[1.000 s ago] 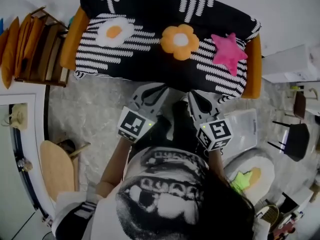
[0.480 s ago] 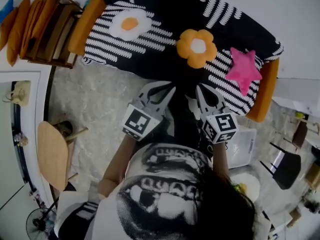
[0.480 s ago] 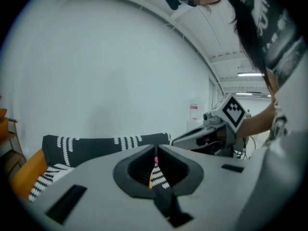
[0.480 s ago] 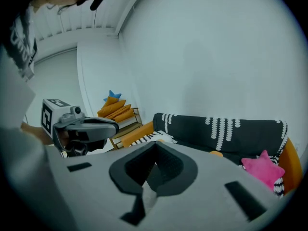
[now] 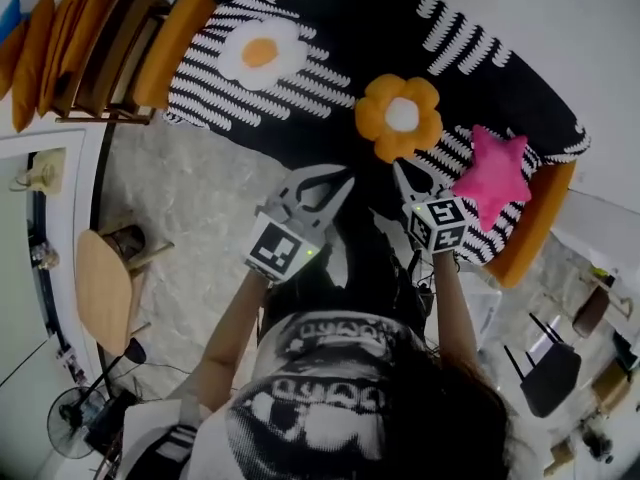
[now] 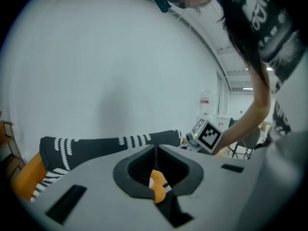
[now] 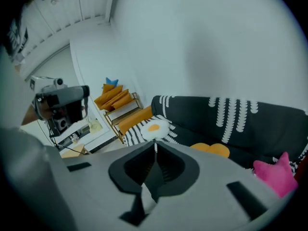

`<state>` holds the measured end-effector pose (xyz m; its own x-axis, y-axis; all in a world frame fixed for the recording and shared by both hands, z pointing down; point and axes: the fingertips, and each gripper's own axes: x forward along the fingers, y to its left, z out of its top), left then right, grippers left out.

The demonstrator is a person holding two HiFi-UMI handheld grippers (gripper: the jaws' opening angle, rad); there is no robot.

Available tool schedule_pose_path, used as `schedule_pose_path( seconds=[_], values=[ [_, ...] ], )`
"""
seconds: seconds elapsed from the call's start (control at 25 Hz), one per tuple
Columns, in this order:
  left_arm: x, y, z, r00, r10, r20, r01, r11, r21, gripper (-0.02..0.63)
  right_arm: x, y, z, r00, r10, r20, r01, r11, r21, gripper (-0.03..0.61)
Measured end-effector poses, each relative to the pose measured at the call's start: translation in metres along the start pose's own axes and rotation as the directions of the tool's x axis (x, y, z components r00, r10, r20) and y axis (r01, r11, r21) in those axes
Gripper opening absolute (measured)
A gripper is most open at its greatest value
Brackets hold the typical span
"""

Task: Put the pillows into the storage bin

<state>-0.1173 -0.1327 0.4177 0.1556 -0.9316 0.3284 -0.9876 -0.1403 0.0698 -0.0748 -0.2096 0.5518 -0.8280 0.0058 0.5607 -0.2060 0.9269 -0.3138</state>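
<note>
The three pillows are all sitting on the sofa (image 5: 330, 28), the one with the black-and-white patterned cover and orange armrests. The fried-egg pillow (image 5: 262, 53) is toward the left end of the seat, the orange flower pillow (image 5: 400, 116) is roughly in the middle, and the pink star pillow (image 5: 492, 178) is down at the right end, just beside the orange armrest (image 5: 540, 230). None of them is being held.

Our right gripper (image 5: 402, 171) is the closer one. Its tip sits at the front of the seat, just below the flower pillow and between it and the star. We can't tell if it actually touches either one. Its own view shows the jaws pressed together with nothing in them. The egg pillow is straight ahead past the tips, the flower is a bit to the right and the star is in the lower right corner.

Our left gripper (image 5: 345, 181) hovers near the sofa's front edge, just beside the right one, and it angles up toward the flower pillow. Its jaws are clamped together too and are empty. A bit of the orange flower shows through the gap below them.

Further out, there's a wooden rack (image 5: 100, 43) with orange cushions (image 5: 30, 58) left of the sofa. A round wooden stool (image 5: 103, 290) stands on the speckled floor (image 5: 190, 208), and a black chair (image 5: 548, 373) is off to the right.
</note>
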Motion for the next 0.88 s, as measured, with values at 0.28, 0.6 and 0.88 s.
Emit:
schedule_pose_path(
  seconds=[0.28, 0.6, 0.88],
  values=[
    [0.057, 0.026, -0.018, 0.999, 0.027, -0.03, -0.028, 0.999, -0.036, 0.017, 0.1, -0.086, -0.085, 0.978, 0.007, -0.21, 0.016, 0.994, 0.105, 0.062],
    [0.1, 0.053, -0.088, 0.983, 0.035, -0.18, -0.036, 0.999, -0.003, 0.017, 0.192, -0.142, -0.183, 0.897, 0.012, -0.442, -0.007, 1.0, 0.012, 0.166],
    [0.119, 0.075, -0.135, 0.964, 0.046, -0.263, -0.051, 0.999, -0.012, 0.017, 0.25, -0.162, -0.239, 0.818, -0.006, -0.576, -0.062, 0.993, -0.098, 0.268]
  ],
)
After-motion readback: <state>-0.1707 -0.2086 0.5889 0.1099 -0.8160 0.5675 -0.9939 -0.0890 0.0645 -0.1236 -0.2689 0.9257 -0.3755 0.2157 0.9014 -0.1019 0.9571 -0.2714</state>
